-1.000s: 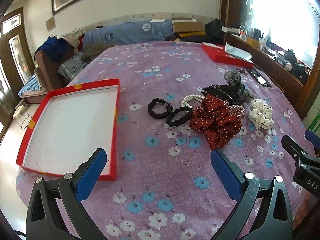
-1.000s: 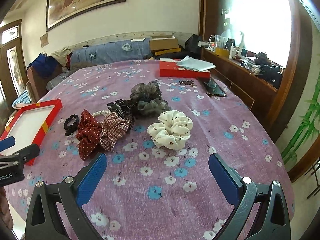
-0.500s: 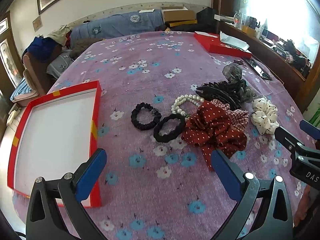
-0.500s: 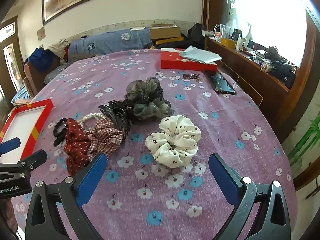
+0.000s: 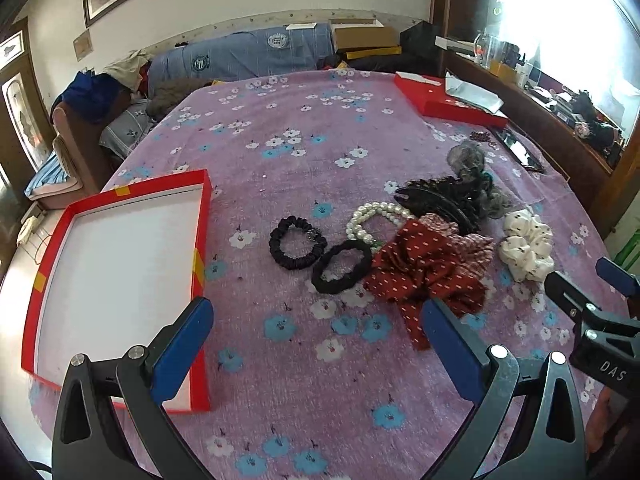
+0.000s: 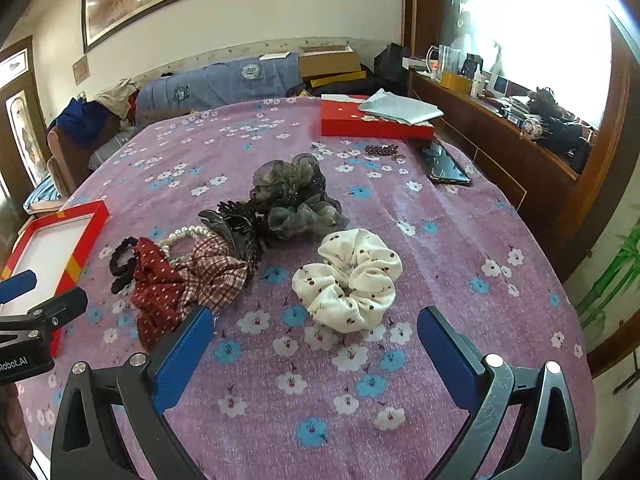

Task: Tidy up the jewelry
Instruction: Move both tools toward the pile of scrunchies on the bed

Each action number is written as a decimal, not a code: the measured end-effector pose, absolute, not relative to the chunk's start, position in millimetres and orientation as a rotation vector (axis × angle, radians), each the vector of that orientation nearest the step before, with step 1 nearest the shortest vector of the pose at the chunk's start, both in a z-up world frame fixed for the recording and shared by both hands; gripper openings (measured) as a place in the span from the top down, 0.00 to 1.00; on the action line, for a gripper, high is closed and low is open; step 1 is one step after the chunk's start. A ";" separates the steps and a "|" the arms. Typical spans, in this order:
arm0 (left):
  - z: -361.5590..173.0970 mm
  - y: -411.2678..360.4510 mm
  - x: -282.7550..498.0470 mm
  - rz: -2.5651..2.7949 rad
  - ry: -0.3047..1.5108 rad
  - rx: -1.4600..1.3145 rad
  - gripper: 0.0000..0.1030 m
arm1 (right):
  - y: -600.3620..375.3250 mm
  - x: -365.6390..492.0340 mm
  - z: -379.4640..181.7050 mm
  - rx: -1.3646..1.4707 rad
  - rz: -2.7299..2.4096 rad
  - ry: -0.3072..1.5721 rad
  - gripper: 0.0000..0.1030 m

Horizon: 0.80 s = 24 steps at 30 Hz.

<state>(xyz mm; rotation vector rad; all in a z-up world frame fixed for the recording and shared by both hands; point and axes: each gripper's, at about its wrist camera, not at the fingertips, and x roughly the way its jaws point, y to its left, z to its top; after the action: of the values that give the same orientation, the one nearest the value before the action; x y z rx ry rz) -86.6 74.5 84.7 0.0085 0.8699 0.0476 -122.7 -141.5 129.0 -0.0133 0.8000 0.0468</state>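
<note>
Purple floral tabletop [image 5: 280, 152]: red tray [image 5: 202, 216] at left, empty, likely the sorting target. Cream scrunchie [image 6: 348, 278], pearl bracelet [image 5: 374, 218] etc. lie clustered. Left gripper [image 5: 318, 324] & right gripper [image 6: 312, 332]: fingers apart, nothing held.

The tray [image 5: 120, 264] lies left of the hair ties [image 5: 296, 242]; scrunchies [image 6: 348, 278] cluster right; a box [image 6: 372, 126] sits behind.

Daylight from the window [image 6: 536, 32] at right blows out white, fisheye edges curve and darken, focus stays sharp.
</note>
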 end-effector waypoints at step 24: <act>90.6 25.0 -159.8 -0.053 0.829 0.098 0.00 | -168.8 -185.5 131.4 0.029 0.007 0.768 0.00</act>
<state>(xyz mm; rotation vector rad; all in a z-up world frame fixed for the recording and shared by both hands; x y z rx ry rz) -159.8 25.0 90.6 0.0978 0.8294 -0.0534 -185.5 -168.8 131.4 0.0293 0.7679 0.0075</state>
